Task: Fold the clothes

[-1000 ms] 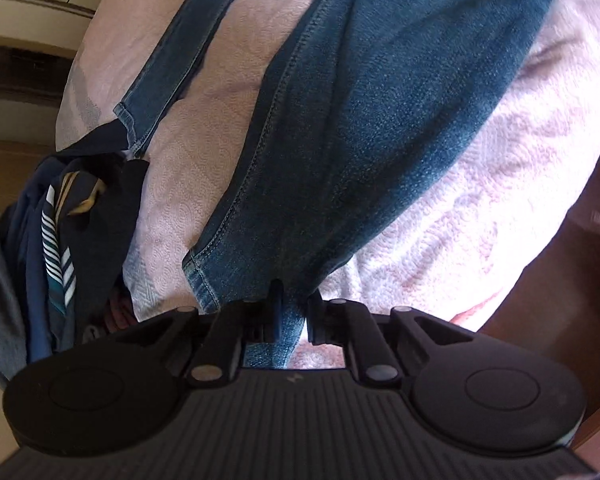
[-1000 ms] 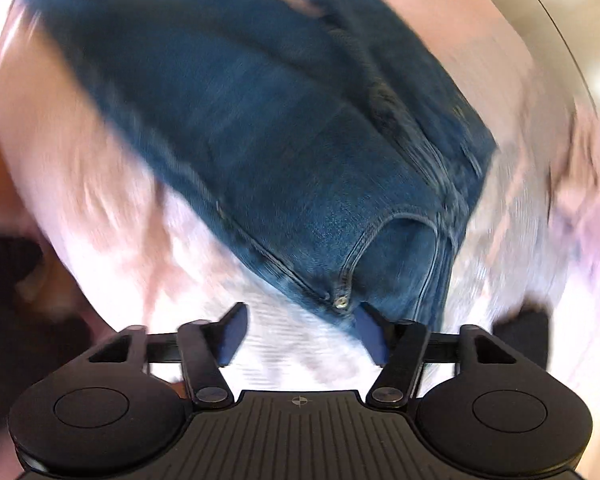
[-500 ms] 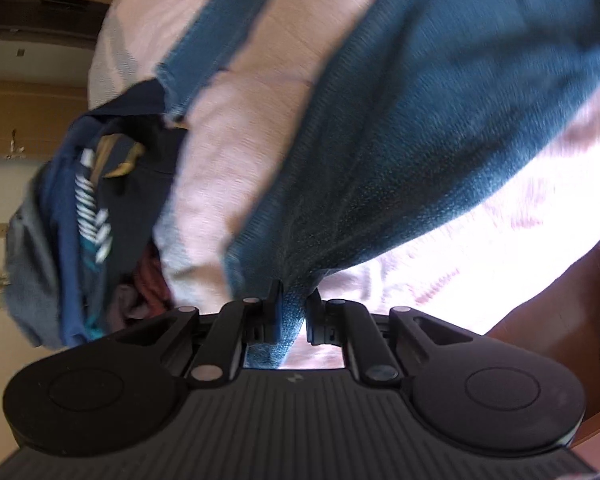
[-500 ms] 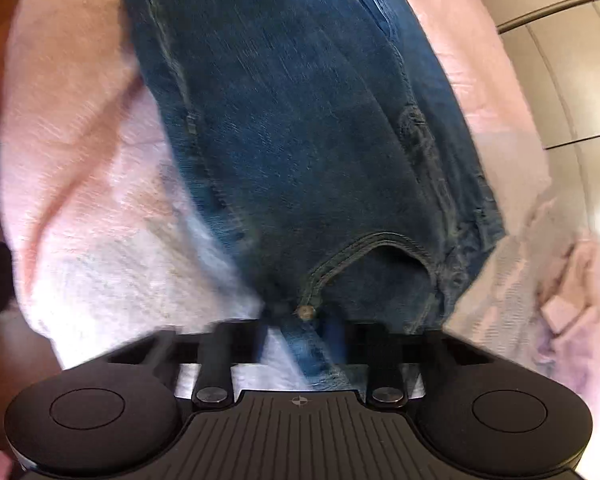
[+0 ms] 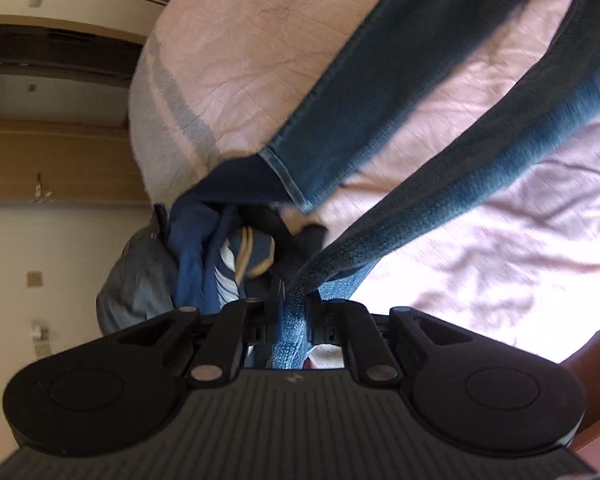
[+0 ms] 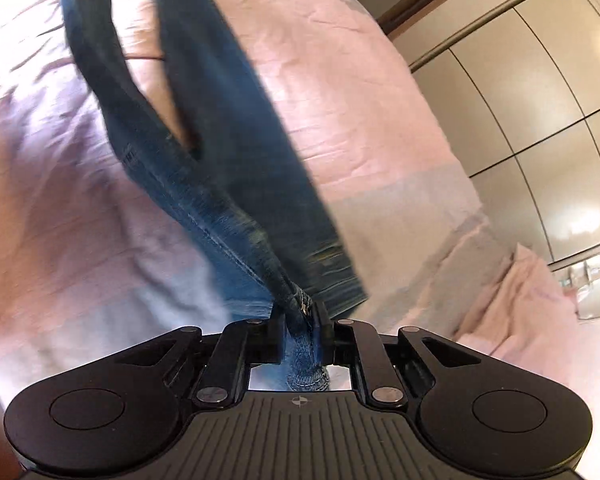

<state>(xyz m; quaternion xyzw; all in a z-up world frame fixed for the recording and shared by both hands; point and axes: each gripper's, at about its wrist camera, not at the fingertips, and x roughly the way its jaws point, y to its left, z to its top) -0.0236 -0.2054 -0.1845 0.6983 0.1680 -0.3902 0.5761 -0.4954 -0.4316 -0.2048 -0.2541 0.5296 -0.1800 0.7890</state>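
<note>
A pair of blue jeans (image 5: 452,184) hangs stretched above a pink bedspread (image 5: 260,40). My left gripper (image 5: 294,312) is shut on the hem end of one leg, which runs taut up to the right. The other leg (image 5: 340,120) hangs loose, its hem near a clothes pile. In the right wrist view my right gripper (image 6: 300,316) is shut on the waist end of the jeans (image 6: 228,152), near a metal rivet, and the denim stretches away from it over the bedspread (image 6: 340,92).
A pile of dark blue, striped and grey clothes (image 5: 204,248) lies at the bed's far edge. Wardrobe doors (image 6: 540,100) stand beyond the bed. A bunched pink blanket (image 6: 512,304) lies at the right. Wooden floor (image 5: 596,380) shows beside the bed.
The right gripper went from open to shut on the waist. Both grippers have lifted, and the jeans now hang taut between them instead of lying flat.
</note>
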